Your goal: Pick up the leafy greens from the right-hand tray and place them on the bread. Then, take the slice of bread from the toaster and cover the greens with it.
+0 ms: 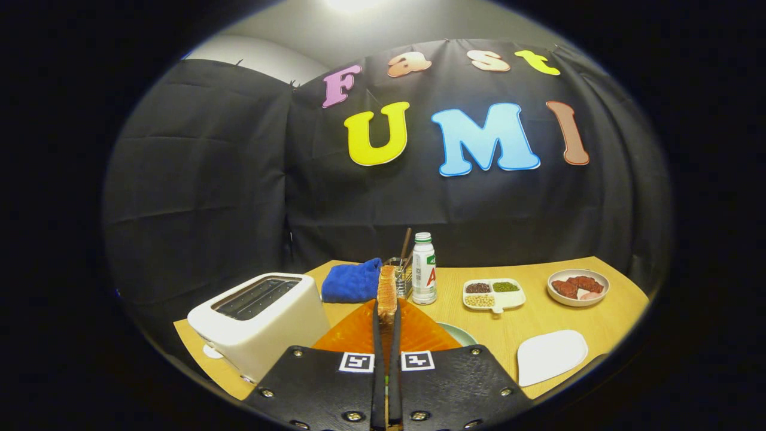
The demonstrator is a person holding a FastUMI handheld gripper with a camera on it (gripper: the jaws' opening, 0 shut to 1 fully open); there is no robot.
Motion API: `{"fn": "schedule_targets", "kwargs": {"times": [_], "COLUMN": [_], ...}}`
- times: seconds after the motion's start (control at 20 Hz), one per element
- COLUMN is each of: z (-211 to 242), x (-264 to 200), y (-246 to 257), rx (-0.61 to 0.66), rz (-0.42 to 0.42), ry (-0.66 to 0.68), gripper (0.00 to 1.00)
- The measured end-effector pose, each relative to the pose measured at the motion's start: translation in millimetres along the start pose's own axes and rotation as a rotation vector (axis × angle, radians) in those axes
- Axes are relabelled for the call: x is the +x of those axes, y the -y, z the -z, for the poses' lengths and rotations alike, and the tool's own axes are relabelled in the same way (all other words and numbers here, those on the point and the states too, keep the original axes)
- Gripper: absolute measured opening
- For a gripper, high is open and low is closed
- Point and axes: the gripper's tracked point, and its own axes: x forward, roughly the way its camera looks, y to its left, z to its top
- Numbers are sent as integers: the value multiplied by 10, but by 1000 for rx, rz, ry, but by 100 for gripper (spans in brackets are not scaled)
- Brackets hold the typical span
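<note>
**A:** Black cloth hangs behind a light wooden table [538, 323], and everything sits low under it. What has the gripper [387, 311] got?

**B:** A slice of bread [387, 291] — toasted, standing on edge, held up between the two fingers. They are drawn in narrow, both pressing its flat faces, and the slice rises just above their tips.

**A:** And the toaster [257, 317]?

**B:** White, on the left of the fingers, its two slots dark on top. The slice is clear of it, up in the air and off to its right.

**A:** Below the fingers?

**B:** An orange mat [359, 332] spreads under them, with the rim of a pale green plate [461, 332] peeking out on its right. Whether bread or greens lie there one cannot tell — the gripper body covers it.

**A:** Farther back?

**B:** A blue cloth [352, 280] bunched up behind the toaster, a wire holder [402, 278] with sticks in it, and a white bottle [423, 269] just beside that. To the right, a divided dish [494, 294] of beans and seeds, then a round bowl [578, 287] with reddish pieces. Nearer, right of the fingers, a white tray [550, 356] lies flat.
</note>
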Motion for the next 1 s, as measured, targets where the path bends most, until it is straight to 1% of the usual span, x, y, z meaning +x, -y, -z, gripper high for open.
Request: {"fn": "schedule_targets", "kwargs": {"times": [0.25, 0.55, 0.8, 1.0], "z": [233, 323, 505, 542], "x": [171, 223, 293, 291], "y": [-52, -145, -11, 160], "rx": [32, 67, 93, 102], "rz": [-16, -53, -32, 4], "ry": [-42, -39, -77, -85], "gripper": [2, 2, 2, 2]}}
